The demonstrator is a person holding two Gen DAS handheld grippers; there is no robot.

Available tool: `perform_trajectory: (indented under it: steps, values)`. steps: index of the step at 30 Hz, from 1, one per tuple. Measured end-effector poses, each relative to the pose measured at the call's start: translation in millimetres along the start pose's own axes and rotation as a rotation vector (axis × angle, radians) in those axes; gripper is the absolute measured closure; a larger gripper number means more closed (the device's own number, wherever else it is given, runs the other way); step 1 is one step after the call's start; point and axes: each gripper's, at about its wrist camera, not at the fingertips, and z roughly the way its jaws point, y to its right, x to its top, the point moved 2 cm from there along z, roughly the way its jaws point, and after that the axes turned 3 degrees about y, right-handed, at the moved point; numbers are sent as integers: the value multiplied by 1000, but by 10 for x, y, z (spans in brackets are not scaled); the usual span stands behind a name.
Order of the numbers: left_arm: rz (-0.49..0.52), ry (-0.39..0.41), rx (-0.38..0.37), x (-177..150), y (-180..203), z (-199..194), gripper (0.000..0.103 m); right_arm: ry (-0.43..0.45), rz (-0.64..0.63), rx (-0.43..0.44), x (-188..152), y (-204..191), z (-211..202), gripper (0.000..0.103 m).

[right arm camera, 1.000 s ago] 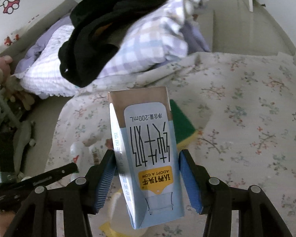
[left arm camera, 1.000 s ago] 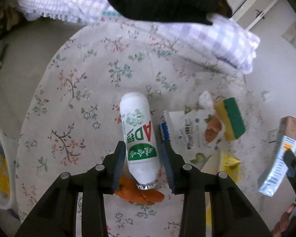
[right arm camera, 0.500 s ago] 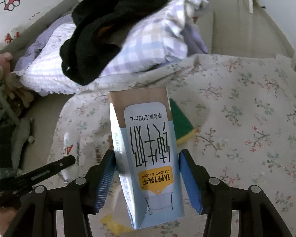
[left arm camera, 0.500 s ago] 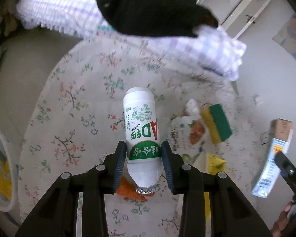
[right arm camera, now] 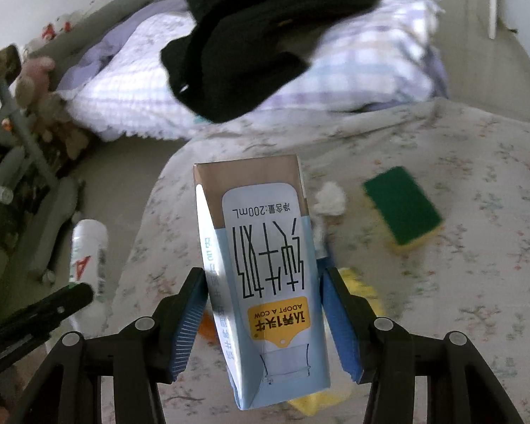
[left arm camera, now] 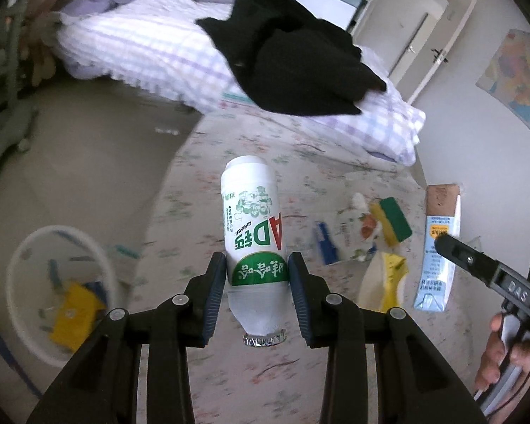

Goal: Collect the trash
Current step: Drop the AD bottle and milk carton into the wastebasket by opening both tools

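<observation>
My left gripper [left arm camera: 257, 295] is shut on a white plastic drink bottle [left arm camera: 252, 222] with a green label, held in the air with its foil mouth toward the camera. My right gripper [right arm camera: 263, 312] is shut on a light blue milk carton [right arm camera: 261, 247], upside down; the carton [left arm camera: 440, 243] also shows at the right of the left wrist view, and the bottle [right arm camera: 88, 247] at the left of the right wrist view. On the floral bedsheet [left arm camera: 208, 183] lie a green-yellow sponge [right arm camera: 401, 208], a wad of tissue [right arm camera: 330, 199], a yellow wrapper [left arm camera: 385, 282] and a printed snack packet [left arm camera: 353, 233].
A white bin [left arm camera: 56, 289] with trash in it stands on the floor at lower left. A checked purple quilt [left arm camera: 152, 49] with black clothing [left arm camera: 293, 60] on it lies at the bed's far side. Plush toys [right arm camera: 35, 81] sit by the wall. A hand [left arm camera: 501, 349] holds the right tool.
The left gripper has lifted the bottle off the sheet and swung left, bringing the bin further into view. The right gripper has moved with the carton, and the sponge now shows beside it.
</observation>
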Motion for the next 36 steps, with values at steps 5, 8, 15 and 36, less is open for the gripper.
perform_trajectory:
  steps: [5, 8, 15, 36]
  values:
    - [-27, 30, 55, -120, -463, -232, 65, -33, -47, 25, -77, -377, 187, 46]
    - [-61, 38, 78, -187, -752, -310, 65, -53, -80, 37, -132, -611, 305, 46]
    - [-153, 23, 147, -314, -1487, -421, 65, -115, -143, 83, -300, -1210, 660, 46]
    - [-257, -73, 260, -520, -2433, -343, 24, -231, -216, 176, -699, -2332, 1403, 46]
